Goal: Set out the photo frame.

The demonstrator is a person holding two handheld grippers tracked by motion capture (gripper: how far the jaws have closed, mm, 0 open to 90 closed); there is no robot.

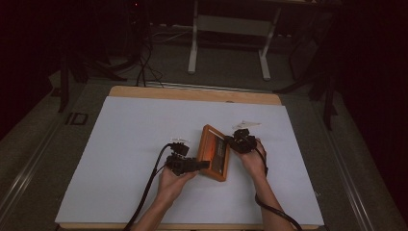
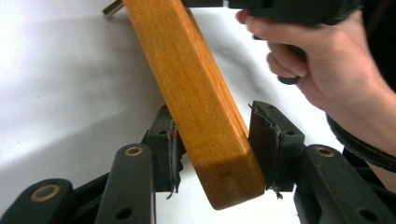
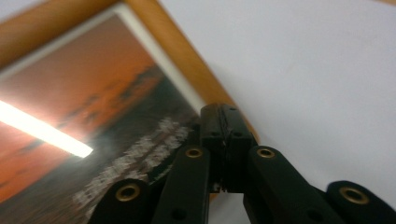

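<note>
Orange wooden picture frame with glazed sunset photo (image 1: 215, 151) mid white tabletop (image 1: 130, 139), tilted; left hand-held gripper (image 2: 219, 149) clamped on its corner, right hand-held gripper (image 3: 223, 140) jaws together at opposite edge; stiff, light, glass probably fragile, grip the wood rails.

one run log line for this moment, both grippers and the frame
left gripper: shut on picture frame corner | right gripper: shut, over frame's glass | frame: on white table cover

A wooden table (image 1: 144, 91) carries a white sheet (image 1: 134, 144) covering nearly all of it. A picture frame (image 1: 214, 153) stands tilted near the sheet's middle.
</note>
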